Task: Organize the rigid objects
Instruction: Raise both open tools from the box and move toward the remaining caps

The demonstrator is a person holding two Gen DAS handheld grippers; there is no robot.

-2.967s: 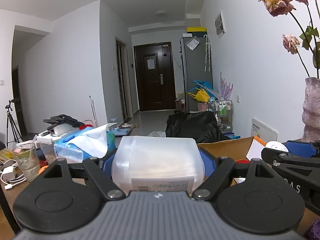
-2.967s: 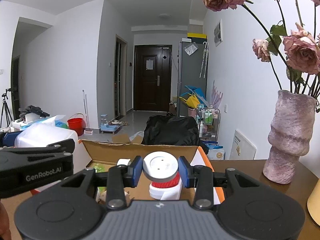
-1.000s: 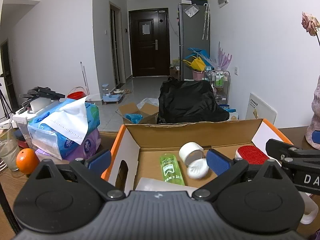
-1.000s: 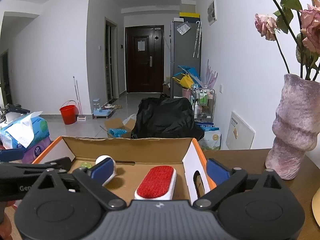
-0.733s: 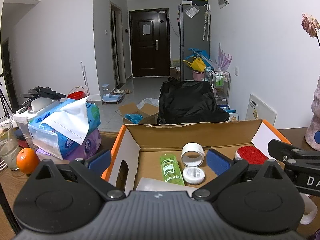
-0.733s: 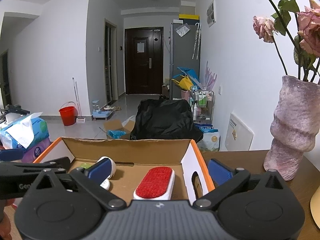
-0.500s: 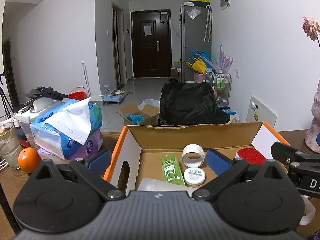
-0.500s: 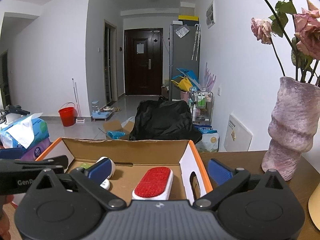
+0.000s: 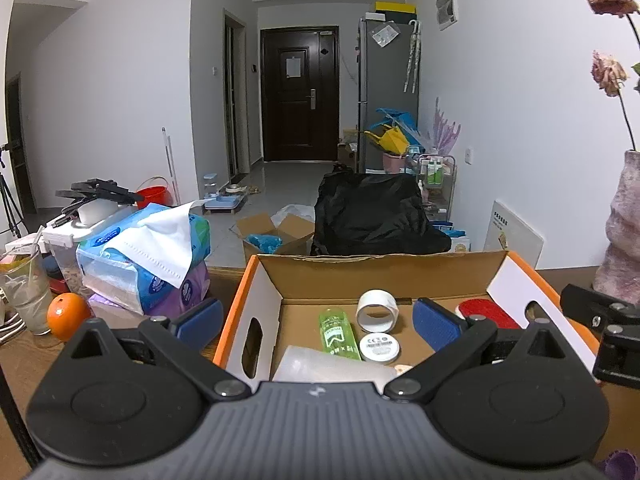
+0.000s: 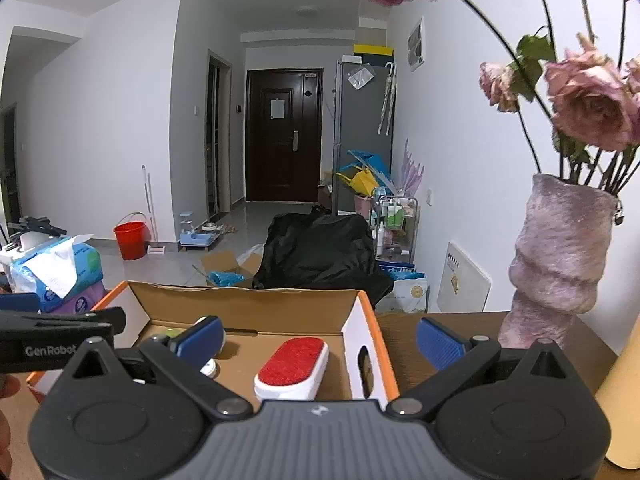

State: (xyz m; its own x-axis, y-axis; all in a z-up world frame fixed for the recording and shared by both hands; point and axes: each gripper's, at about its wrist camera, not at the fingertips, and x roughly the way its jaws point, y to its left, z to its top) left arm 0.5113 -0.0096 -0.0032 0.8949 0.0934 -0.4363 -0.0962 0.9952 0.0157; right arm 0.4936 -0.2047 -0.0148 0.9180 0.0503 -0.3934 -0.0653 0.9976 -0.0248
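Observation:
An open cardboard box (image 9: 372, 270) with orange edges sits on the wooden table. Inside lie a green bottle (image 9: 337, 334), a roll of white tape (image 9: 377, 310), a small round white tin (image 9: 379, 349), a translucent plastic container (image 9: 320, 366) at the near end, and a red-and-white lint brush (image 10: 294, 366). My left gripper (image 9: 318, 320) hovers open over the box's near left side, holding nothing. My right gripper (image 10: 320, 342) hangs open above the box's right wall (image 10: 370, 344), also empty. The brush (image 9: 486, 314) shows behind my left gripper's right finger.
Tissue packs (image 9: 148, 256), an orange (image 9: 66, 316) and a glass (image 9: 24, 294) stand left of the box. A purple vase (image 10: 560, 256) with dried roses stands at the right on the table. Beyond the table's far edge lie a black bag (image 9: 372, 216) and floor clutter.
Three seconds ago my left gripper held the plastic container and my right the lint brush; both now lie in the box. Over the last second both open grippers drew back slightly.

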